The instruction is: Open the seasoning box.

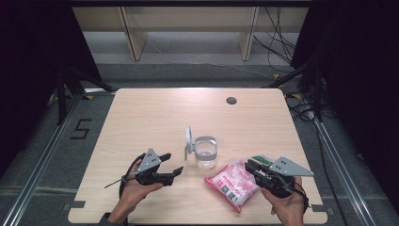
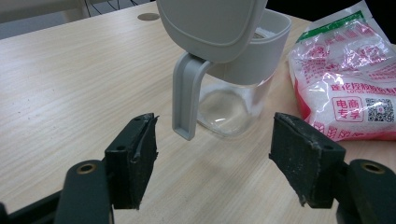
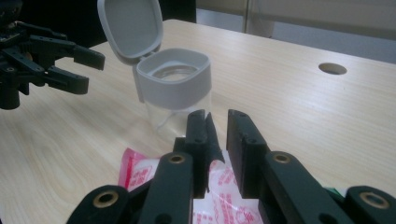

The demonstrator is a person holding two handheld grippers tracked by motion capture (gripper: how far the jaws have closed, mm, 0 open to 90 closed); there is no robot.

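A clear glass jar (image 1: 205,153) with a grey collar stands near the table's middle, its grey flip lid (image 1: 188,139) hinged up. The left gripper view has the jar (image 2: 233,102) just ahead. My left gripper (image 1: 175,163) is open a little left of the jar, with nothing between its jaws (image 2: 212,158). A pink and white printed bag (image 1: 233,183) lies flat to the jar's right. My right gripper (image 1: 248,167) is at the bag's right end. Its jaws (image 3: 217,126) stand a narrow gap apart over the bag (image 3: 135,170), and I see no grip on it.
A round cable hole (image 1: 231,100) sits in the table's far side. The wooden tabletop (image 1: 141,117) stretches bare to the left and back. Floor rails and cables run around the table.
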